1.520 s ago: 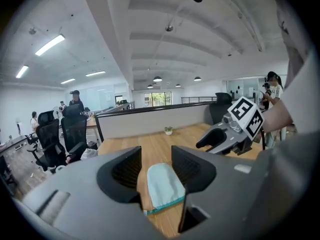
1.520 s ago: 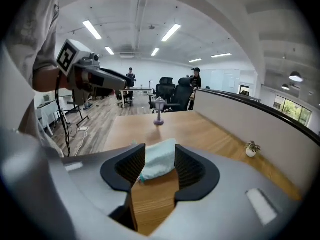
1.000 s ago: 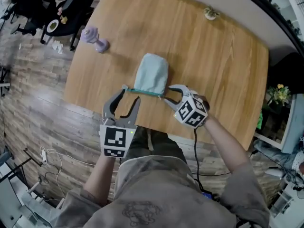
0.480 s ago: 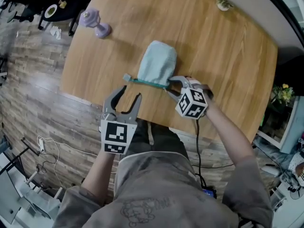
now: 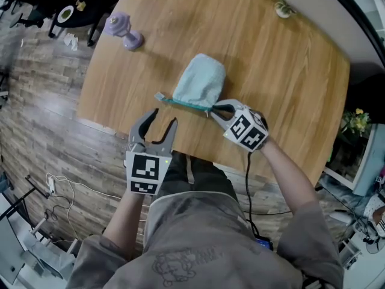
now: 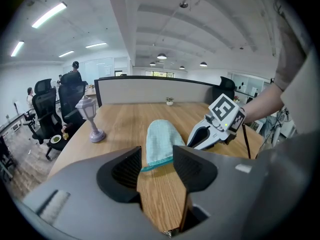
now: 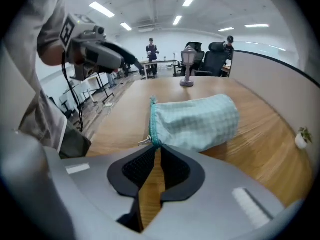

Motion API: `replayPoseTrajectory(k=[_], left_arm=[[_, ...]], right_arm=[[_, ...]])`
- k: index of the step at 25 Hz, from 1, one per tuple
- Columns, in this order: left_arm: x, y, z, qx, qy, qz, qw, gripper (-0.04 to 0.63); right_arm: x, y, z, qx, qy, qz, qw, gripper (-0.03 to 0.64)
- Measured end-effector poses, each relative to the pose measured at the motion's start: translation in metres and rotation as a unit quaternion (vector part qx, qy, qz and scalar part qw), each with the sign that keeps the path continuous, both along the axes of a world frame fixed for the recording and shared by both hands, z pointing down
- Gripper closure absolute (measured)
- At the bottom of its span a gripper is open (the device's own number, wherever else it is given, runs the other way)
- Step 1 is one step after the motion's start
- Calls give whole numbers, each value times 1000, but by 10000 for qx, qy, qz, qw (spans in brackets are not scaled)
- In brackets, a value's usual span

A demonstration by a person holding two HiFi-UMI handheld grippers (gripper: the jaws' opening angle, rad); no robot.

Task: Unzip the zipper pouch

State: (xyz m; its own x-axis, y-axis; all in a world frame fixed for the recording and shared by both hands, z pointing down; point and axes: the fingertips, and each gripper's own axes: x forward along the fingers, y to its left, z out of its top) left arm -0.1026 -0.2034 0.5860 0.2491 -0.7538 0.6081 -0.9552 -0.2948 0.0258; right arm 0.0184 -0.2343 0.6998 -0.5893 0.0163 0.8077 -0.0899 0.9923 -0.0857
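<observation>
lilac lamp ornament: small lilac lantern-shaped ornament (image 5: 123,32) upright at far left of the table, well apart from everything else.
table: light wooden tabletop (image 5: 271,89), rounded far edge, over a grey plank floor (image 5: 42,101).
left gripper: grey 2-jaw left gripper (image 5: 165,117) over the near table edge, pointing at the pouch's left end. Jaws wide apart, nothing between the pads but bare wood. Not touching the pouch. In its own view (image 6: 156,155) the pouch's zip edge lies just past the tips.
left cube: black-and-white marker cube (image 5: 144,173) at the gripper's rear, towards the person's body.
pouch: light teal checked fabric zipper pouch (image 5: 201,80) lies flat mid-table, closed end away from the person, zip edge nearest the person.
zip edge: darker teal zipper strip (image 5: 180,102) runs left-right along the near side, looks fully closed, short tab sticking out at its left end.
zip pull: small metal ring (image 7: 145,142) at the zip's right end, just beside the right jaw tips, on their outer side.
right gripper: grey 2-jaw right gripper (image 5: 212,111) angled down at the pouch's right-hand zip corner. Jaws have just been closing. Own view (image 7: 156,148) shows the tips nipped on the teal corner of the zip edge, only 1 thin sliver of wood between the pads behind.
right cube: marker cube (image 5: 248,131) behind it.
plant: tiny potted plant (image 5: 283,8) at the far right table edge.
</observation>
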Motion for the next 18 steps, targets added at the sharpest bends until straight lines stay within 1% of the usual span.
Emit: replayPoseTrajectory(k=[2, 4, 7, 9, 13, 15, 16, 18], left_arm=[[-4, -3, -7, 79, -19, -8, 10000, 397], [-8, -6, -18, 168, -31, -12, 9999, 397], [-15, -12, -41, 338, -64, -2, 9994, 397], [-20, -20, -60, 524, -91, 7, 9986, 397], [-29, -29, -101, 947, -125, 11, 9954, 397], [-34, -30, -123, 1151, -135, 12, 9933, 397], [-36, -31, -135, 1254, -139, 15, 9920, 397], [-40, -32, -158, 1464, -141, 26, 9891, 397]], right_arm=[[-7, -4, -18, -185, -296, 332, 9988, 568], [-14, -11, -39, -347, -611, 681, 9952, 571], [-23, -18, -75, -585, -1066, 1093, 9865, 574], [-29, -24, -102, -646, -1371, 1286, 9801, 575], [-35, -34, -156, -684, -2020, 1681, 9624, 578], [-36, -35, -185, -721, -2349, 1871, 9511, 581], [-37, -35, -200, -738, -2520, 1955, 9449, 603], [-37, -34, -229, -725, -2829, 2066, 9338, 604]])
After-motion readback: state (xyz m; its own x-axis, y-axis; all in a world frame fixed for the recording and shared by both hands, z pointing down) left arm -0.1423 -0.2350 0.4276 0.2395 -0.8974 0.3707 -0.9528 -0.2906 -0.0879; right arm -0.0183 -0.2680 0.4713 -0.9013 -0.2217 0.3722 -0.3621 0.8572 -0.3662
